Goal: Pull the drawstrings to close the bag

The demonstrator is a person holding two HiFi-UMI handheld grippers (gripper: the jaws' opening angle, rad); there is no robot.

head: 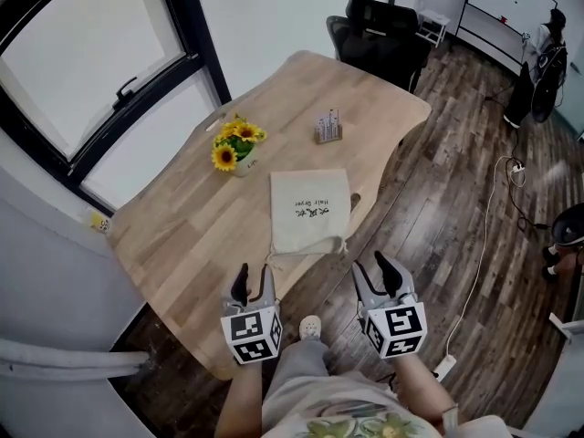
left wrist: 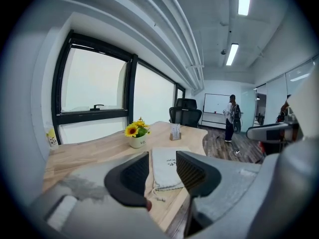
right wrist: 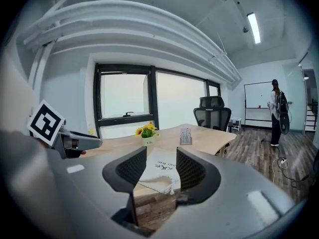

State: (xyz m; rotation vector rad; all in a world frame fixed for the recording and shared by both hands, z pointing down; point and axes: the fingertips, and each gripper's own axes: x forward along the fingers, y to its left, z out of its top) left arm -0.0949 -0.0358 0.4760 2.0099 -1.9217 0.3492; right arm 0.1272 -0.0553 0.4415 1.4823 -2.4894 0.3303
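Bag [head: 310, 210] lies flat on the wooden surface [head: 173, 231] with its gathered mouth toward the near edge, just beyond both tools and touched by neither. The left tool [head: 255, 283] has its jaws spread with nothing between them. The right tool [head: 374, 276] is likewise spread and empty, hanging off the surface's near right edge, over the floor. Drawstrings [head: 271, 259] trail from the mouth, one at its near left corner and the other at its near right.

To do this step well, I judge each tool should go to the cord on its own side and pinch the cord alone, not the cloth. Both should then draw apart evenly, left and right, so the mouth cinches without the bag sliding.

Counted:
- two tools
- one bag
- two cord ends that I can make out
- one pot of sunflowers [head: 235, 151], farther left
- one small stand [head: 328, 129], beyond the bag
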